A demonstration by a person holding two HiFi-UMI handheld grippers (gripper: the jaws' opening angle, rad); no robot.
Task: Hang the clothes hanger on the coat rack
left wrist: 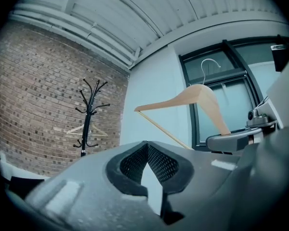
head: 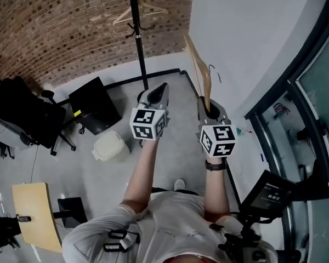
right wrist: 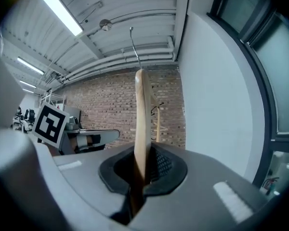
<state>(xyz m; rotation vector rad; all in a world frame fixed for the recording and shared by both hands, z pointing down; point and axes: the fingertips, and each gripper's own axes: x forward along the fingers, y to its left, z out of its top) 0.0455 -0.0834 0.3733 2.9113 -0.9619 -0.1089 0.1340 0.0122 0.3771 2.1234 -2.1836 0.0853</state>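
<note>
Wooden clothes hanger (head: 199,70), pale, with a thin wire hook: judged light and rigid, but smooth enough to pivot in a pinch, so your grip belongs low on one arm with the hook left free. Your right gripper (head: 211,107) is clamped on that arm end, and the hanger rises edge-on from between its jaws, hook uppermost. Your left gripper (head: 160,90) has its jaws closed on nothing. The hanger stands right of the black metal coat rack (head: 137,32), well apart from it.
</note>
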